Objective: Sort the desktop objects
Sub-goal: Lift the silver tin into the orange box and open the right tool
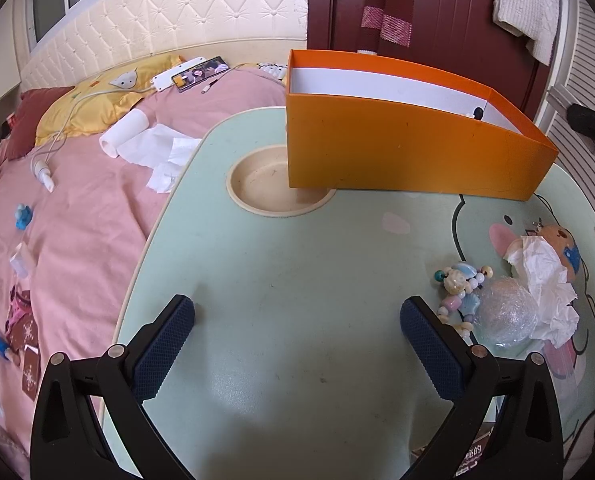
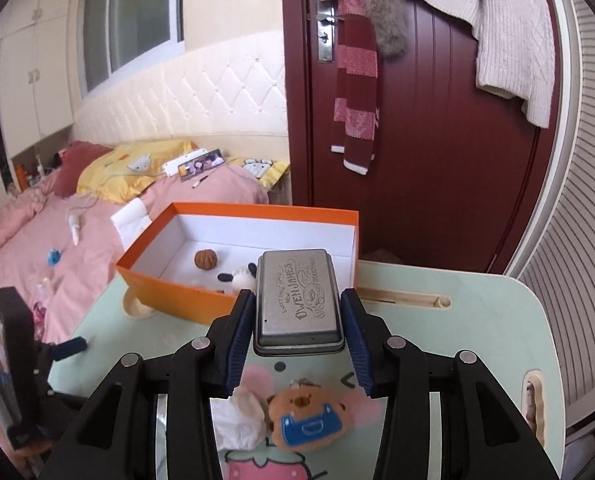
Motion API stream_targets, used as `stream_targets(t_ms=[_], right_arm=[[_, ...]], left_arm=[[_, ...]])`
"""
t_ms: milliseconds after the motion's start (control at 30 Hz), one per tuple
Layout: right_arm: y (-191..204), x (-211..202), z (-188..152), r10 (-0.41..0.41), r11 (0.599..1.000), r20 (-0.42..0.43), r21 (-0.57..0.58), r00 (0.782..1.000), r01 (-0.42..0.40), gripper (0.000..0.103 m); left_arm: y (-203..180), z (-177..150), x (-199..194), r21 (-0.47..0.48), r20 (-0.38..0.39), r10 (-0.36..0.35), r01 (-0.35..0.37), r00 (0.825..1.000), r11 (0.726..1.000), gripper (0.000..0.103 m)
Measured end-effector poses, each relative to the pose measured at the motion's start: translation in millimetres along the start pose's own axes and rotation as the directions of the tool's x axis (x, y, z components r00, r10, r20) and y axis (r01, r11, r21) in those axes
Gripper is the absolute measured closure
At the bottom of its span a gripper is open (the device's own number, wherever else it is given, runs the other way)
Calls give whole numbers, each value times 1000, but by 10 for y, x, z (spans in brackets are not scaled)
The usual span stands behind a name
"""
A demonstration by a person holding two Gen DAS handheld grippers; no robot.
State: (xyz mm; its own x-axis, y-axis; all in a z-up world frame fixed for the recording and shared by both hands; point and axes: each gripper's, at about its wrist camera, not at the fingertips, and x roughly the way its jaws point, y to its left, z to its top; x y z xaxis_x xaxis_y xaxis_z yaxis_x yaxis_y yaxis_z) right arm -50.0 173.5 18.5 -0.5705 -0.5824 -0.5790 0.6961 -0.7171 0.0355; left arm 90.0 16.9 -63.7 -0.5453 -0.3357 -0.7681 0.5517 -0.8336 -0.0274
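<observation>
An orange box (image 1: 397, 148) with a white inside stands at the back of the pale green lap table (image 1: 281, 264); it also shows in the right wrist view (image 2: 177, 288), holding a walnut (image 2: 206, 259) and a small black-and-white plush (image 2: 239, 278). My right gripper (image 2: 297, 320) is shut on a grey metal tin (image 2: 297, 304), held in the air above the table near the box. My left gripper (image 1: 297, 328) is open and empty, low over the table's front. A bead string (image 1: 459, 284), a clear ball (image 1: 505, 316), a crumpled tissue (image 1: 545, 280) and a brown plush keychain (image 2: 305, 420) lie on the table.
A round cup recess (image 1: 265, 188) sits in the table, partly under the box. A pink bed (image 1: 77, 220) with a tissue roll (image 1: 123, 134), a phone (image 1: 199, 74) and small items lies to the left. A dark red door (image 2: 437, 140) with hanging clothes is behind.
</observation>
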Motion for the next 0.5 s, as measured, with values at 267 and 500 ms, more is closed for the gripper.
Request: stream_targets(t_ms=[267,500], right_arm=[[28,534,119,-54,998,-96,24,994,57,60],[22,586,35,-76,996,-101,33,992,79,60]], left_arm=[[2,-52,86,0,1,0,0,1000,1000,0],[9,-39,180,0,1,0,0,1000,1000,0]])
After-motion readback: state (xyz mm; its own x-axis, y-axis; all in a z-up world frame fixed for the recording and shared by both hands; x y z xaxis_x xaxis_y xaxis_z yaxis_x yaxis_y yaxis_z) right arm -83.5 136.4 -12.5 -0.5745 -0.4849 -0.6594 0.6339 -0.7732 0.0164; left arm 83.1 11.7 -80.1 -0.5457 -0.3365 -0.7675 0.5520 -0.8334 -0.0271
